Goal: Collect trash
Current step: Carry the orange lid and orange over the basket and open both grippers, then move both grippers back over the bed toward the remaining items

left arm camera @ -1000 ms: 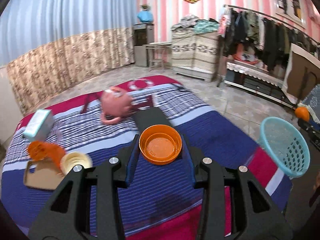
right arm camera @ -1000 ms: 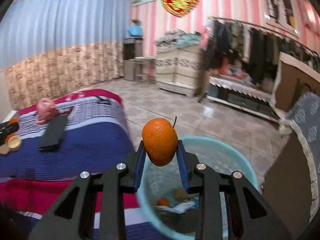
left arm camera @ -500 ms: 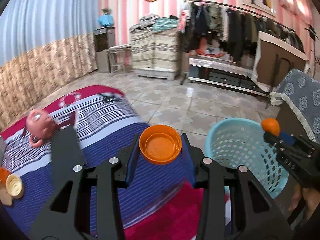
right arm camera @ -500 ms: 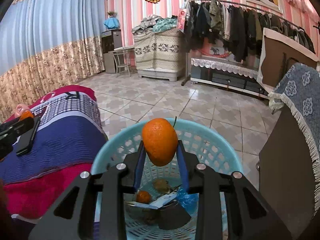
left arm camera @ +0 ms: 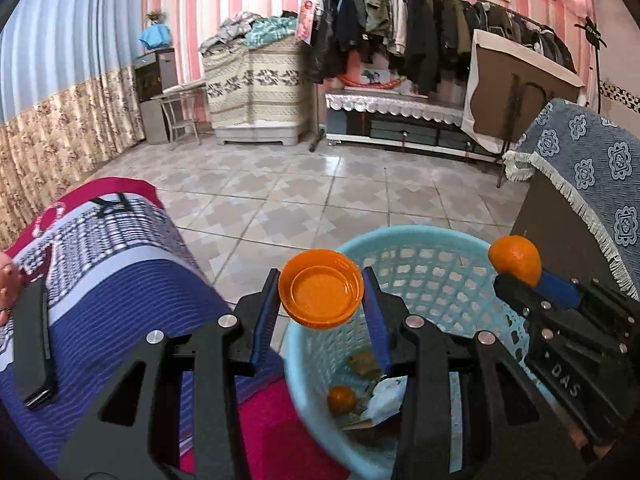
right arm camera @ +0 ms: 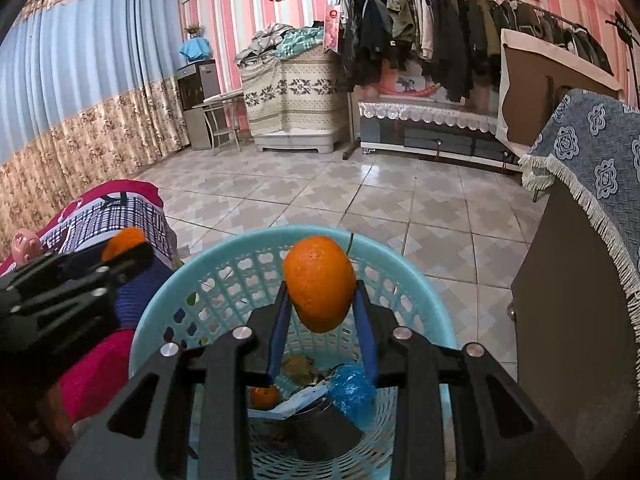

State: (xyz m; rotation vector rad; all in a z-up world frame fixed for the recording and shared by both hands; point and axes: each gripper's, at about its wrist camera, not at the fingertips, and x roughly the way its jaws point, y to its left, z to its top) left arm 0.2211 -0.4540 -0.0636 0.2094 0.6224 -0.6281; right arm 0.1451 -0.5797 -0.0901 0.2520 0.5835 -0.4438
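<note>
Two views. Left wrist: left tongs (left arm camera: 321,306) clamp an orange lid (left arm camera: 321,295) over the near rim of the blue basket (left arm camera: 424,240), apparently ready to drop it. Right wrist: right tongs (right arm camera: 321,320) pinch an orange (right arm camera: 320,282) above the basket's (right arm camera: 224,256) trash, likewise poised.

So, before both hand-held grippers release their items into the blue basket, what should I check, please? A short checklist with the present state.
1. Right hand-held gripper grips the orange: ok.
2. Orange is above the basket opening: ok.
3. Left hand-held gripper grips the orange lid: ok.
4. Lid is fully over the opening: not ok, it hangs above the near rim, partly toward the bed side.
5. Basket has room: ok, only a small orange, paper and a blue wrapper lie at the bottom.
6. The two grippers are apart: ok.
</note>
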